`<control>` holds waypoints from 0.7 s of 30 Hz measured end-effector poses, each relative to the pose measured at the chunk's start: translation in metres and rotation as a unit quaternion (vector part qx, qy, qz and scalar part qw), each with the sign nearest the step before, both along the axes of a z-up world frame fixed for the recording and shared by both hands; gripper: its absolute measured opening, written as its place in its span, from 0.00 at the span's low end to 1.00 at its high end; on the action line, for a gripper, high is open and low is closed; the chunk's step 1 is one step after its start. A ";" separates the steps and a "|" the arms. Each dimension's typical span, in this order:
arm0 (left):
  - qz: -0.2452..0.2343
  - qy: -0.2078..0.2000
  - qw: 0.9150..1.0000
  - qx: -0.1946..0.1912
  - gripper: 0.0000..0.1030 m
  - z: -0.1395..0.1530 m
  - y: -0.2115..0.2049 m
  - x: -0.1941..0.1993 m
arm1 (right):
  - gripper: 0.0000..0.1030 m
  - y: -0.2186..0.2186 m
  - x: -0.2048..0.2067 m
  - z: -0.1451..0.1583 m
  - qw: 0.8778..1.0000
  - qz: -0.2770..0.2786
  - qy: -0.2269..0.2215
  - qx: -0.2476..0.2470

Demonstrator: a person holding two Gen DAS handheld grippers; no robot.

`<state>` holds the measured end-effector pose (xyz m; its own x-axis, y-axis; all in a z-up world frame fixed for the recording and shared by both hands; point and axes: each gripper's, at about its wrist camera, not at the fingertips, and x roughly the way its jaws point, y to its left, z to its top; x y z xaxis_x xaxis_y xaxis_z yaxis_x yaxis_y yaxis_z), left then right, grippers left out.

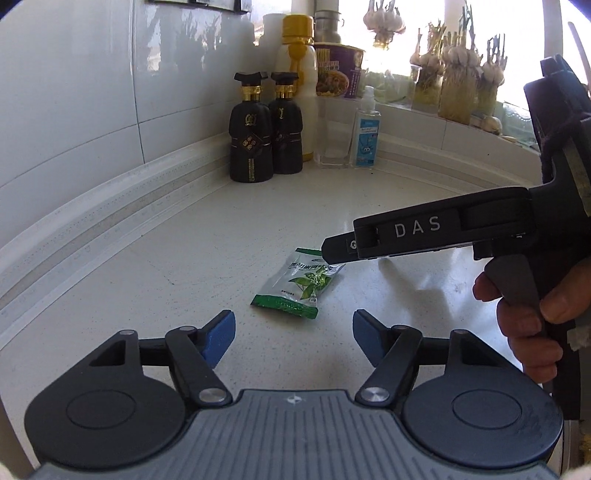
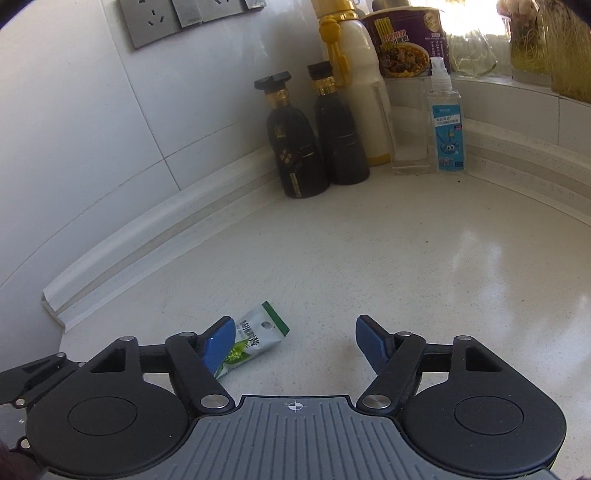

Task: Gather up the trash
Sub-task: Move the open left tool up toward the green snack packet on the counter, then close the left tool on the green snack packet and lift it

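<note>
The left tongs (image 1: 294, 338), black linkages tipped with blue pads, stand spread above the pale speckled stone tabletop (image 1: 207, 240) with nothing between them; the small green-and-white foil sachet printed with leaves (image 1: 297, 282) lies flat on the tabletop just ahead of the gap, apart from both pads. The right tongs (image 2: 295, 341) are likewise spread and pinch nothing: in their own view the same sachet (image 2: 255, 338) lies at the left blue pad (image 2: 220, 345), which covers part of it, and whether that pad touches the sachet cannot be told. From the left wrist view the right tongs (image 1: 334, 251) reach in from the right, one black finger lettered "DAS" with its tip over the far end of the sachet, and a person's hand (image 1: 524, 317) grips the handle behind it. Farther out, in the corner against the white tiled wall (image 1: 92, 92), stand two black ceramic bottles with gold collars (image 1: 266, 129), a cream plastic bottle with a yellow cap (image 1: 301, 66), a purple instant-noodle cup (image 1: 340, 70), a clear square glass (image 1: 334, 136) and a clear spray bottle with a blue label (image 1: 367, 129). Bunches of garlic in jars (image 1: 458, 74) line the bright window ledge, and grey wall sockets (image 2: 155, 22) sit high on the tiles.
</note>
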<state>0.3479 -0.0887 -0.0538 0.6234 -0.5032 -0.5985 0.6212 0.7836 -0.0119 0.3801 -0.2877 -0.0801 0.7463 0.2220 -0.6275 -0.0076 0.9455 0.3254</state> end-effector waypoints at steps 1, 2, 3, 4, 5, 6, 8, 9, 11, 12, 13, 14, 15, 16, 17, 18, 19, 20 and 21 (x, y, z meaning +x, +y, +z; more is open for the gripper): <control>0.001 0.004 1.000 -0.002 0.58 -0.002 0.000 0.002 | 0.63 0.001 0.001 -0.001 1.000 0.000 -0.003 0.001; 0.002 0.007 1.000 -0.002 0.56 -0.003 0.000 0.004 | 0.61 0.002 0.003 -0.002 1.000 0.002 -0.005 0.001; 0.003 0.011 1.000 -0.003 0.54 -0.005 -0.001 0.006 | 0.58 0.002 0.004 -0.002 1.000 0.003 -0.007 0.001; 0.004 0.012 1.000 -0.003 0.52 -0.006 -0.001 0.007 | 0.57 0.004 0.005 -0.003 1.000 0.004 -0.008 0.002; 0.005 0.010 1.000 -0.003 0.51 -0.007 -0.002 0.008 | 0.55 0.005 0.006 -0.003 1.000 0.006 -0.010 0.004; 0.006 0.007 1.000 -0.004 0.51 -0.008 -0.002 0.009 | 0.51 0.006 0.007 -0.004 1.000 0.008 -0.011 0.006; 0.008 0.004 1.000 -0.004 0.48 -0.009 -0.003 0.010 | 0.44 0.009 0.008 -0.005 1.000 0.012 -0.011 0.008; 0.008 0.002 1.000 -0.003 0.46 -0.009 -0.004 0.010 | 0.37 0.010 0.009 -0.005 1.000 0.014 -0.011 0.009; 0.009 -0.002 1.000 0.001 0.42 -0.009 -0.006 0.013 | 0.30 0.013 0.010 -0.007 1.000 0.021 -0.010 0.018; 0.008 -0.003 1.000 0.001 0.40 -0.009 -0.007 0.013 | 0.26 0.014 0.011 -0.008 0.999 0.024 -0.009 0.023; 0.007 -0.004 1.000 0.001 0.39 -0.009 -0.007 0.013 | 0.22 0.016 0.011 -0.009 0.999 0.028 -0.008 0.029; 0.009 -0.005 1.000 0.002 0.38 -0.009 -0.008 0.014 | 0.19 0.017 0.012 -0.009 0.999 0.028 -0.008 0.032; 0.011 -0.007 1.000 0.004 0.34 -0.009 -0.008 0.014 | 0.17 0.018 0.011 -0.009 0.999 0.028 -0.008 0.031; 0.014 -0.010 1.000 0.006 0.27 -0.009 -0.007 0.014 | 0.15 0.018 0.011 -0.008 0.999 0.026 -0.007 0.031; 0.013 -0.010 1.000 0.007 0.26 -0.009 -0.006 0.014 | 0.11 0.017 0.011 -0.008 0.999 0.024 -0.004 0.034; 0.014 -0.007 1.000 0.004 0.23 -0.008 -0.004 0.014 | 0.08 0.015 0.011 -0.007 0.999 0.024 0.001 0.041; 0.016 -0.004 1.000 0.002 0.21 -0.008 -0.001 0.014 | 0.06 0.013 0.010 -0.006 0.998 0.024 0.007 0.053; 0.016 -0.002 1.000 0.003 0.20 -0.007 0.001 0.014 | 0.03 0.012 0.009 -0.005 0.998 0.025 0.009 0.062; 0.016 -0.001 1.000 0.004 0.18 -0.007 0.002 0.012 | 0.02 0.011 0.007 -0.004 0.997 0.027 0.009 0.071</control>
<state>0.3603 -0.0864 -0.0606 0.6400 -0.4776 -0.6019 0.5956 0.8033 -0.0042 0.3869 -0.2764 -0.0838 0.7192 0.3490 -0.6008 -0.0504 0.8886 0.4559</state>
